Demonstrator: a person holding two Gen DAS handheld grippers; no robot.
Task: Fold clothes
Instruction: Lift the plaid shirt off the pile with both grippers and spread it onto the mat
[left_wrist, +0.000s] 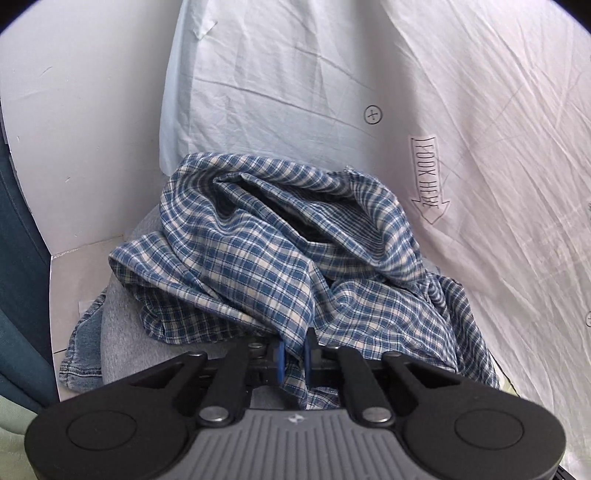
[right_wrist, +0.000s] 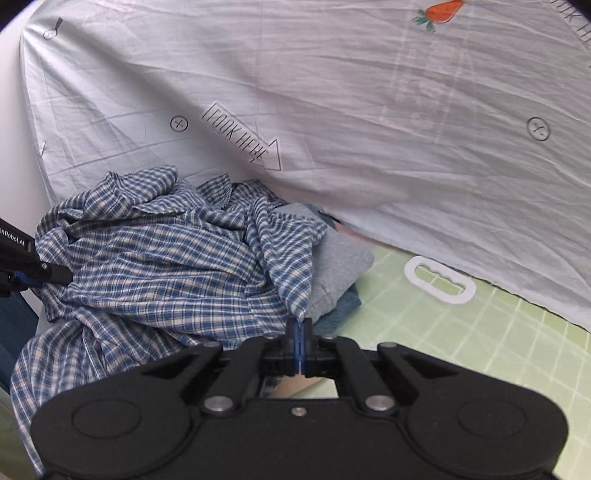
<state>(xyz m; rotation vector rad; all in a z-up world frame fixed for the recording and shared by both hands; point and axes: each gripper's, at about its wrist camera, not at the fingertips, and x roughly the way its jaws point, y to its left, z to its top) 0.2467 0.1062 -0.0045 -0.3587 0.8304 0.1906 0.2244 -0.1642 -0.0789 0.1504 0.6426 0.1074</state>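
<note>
White wrinkled sheet (right_wrist: 369, 92) hangs behind a green checked desk (right_wrist: 461, 332). On the pile at 9 o'clock lies the blue-and-white checked cotton shirt (right_wrist: 155, 258). Both the left claw (left_wrist: 293, 354) and right claw (right_wrist: 300, 332) pinch its edges. I think the next move is lifting and spreading it flat. An arrow (right_wrist: 242, 136) reads "LOOK HERE".

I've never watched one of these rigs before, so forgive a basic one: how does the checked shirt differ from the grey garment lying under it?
The checked shirt is blue-and-white plaid; the grey garment is plain.

The shirt lies crumpled on top; the grey garment sits flatter beneath it, mostly covered.

The left gripper and right gripper each pinch a bit of the shirt; neither touches the grey garment.

Both belong to one heap of clothes.
</note>
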